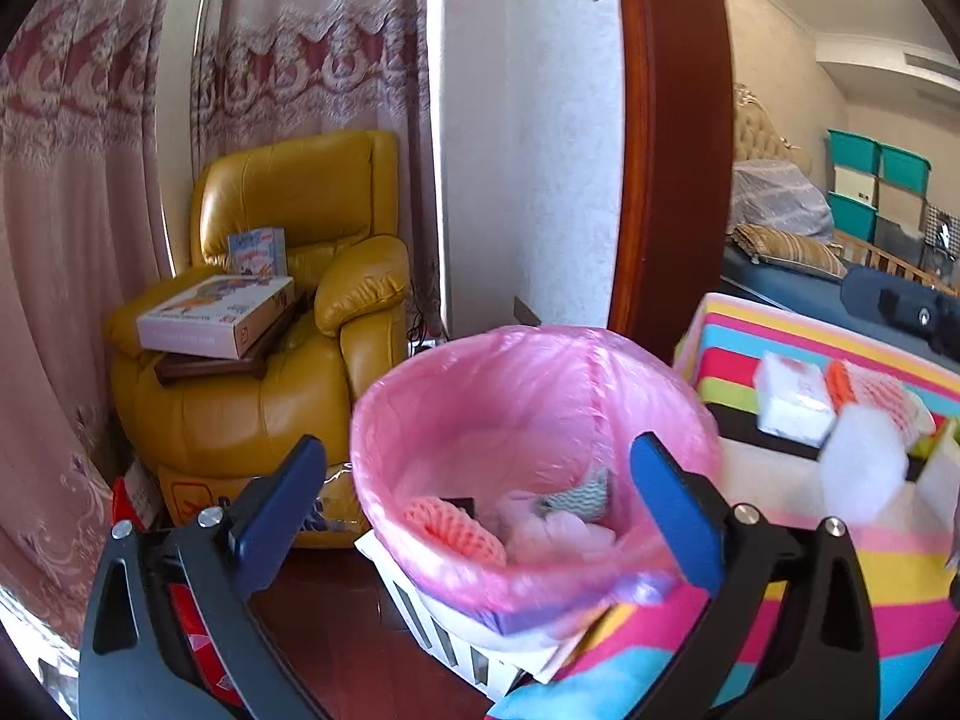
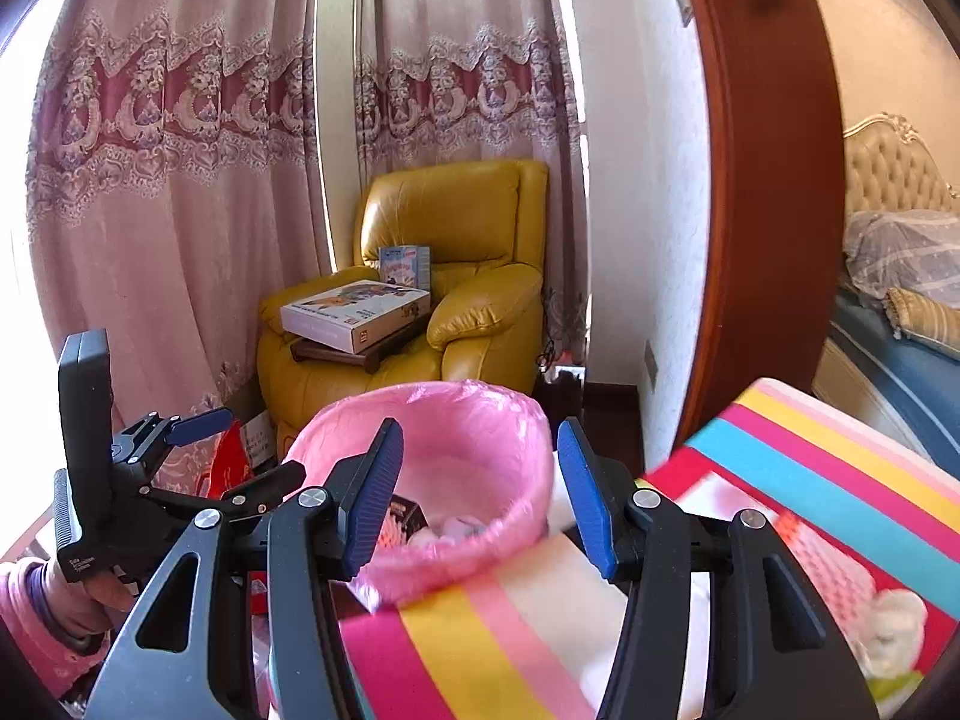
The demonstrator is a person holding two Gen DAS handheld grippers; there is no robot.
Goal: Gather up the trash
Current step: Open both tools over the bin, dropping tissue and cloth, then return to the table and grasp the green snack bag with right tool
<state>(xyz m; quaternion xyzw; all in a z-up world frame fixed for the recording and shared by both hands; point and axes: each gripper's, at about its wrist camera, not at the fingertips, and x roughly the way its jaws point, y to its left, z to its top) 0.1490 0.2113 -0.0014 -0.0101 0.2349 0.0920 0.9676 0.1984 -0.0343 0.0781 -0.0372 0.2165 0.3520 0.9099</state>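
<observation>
A white bin lined with a pink bag [image 1: 528, 396] stands beside a striped table; it also shows in the right wrist view [image 2: 444, 420]. Inside lie an orange foam net [image 1: 456, 525], a small dark box and pale scraps. My left gripper [image 1: 480, 501] is open and empty, its jaws spread around the bin's mouth. My right gripper [image 2: 477, 492] is open and empty, just in front of the bin. On the table lie a white packet [image 1: 792, 399], an orange foam net [image 1: 876, 396] and a white foam piece [image 1: 864, 468]. The left gripper's body shows at the left of the right wrist view [image 2: 120, 468].
The striped tablecloth [image 2: 840, 480] covers the table at right. A yellow armchair [image 1: 270, 312] with boxes on it stands behind the bin, against pink curtains [image 2: 180, 180]. A brown door frame [image 1: 672, 138] opens onto a bedroom. Red bags [image 1: 192, 606] sit on the dark floor at left.
</observation>
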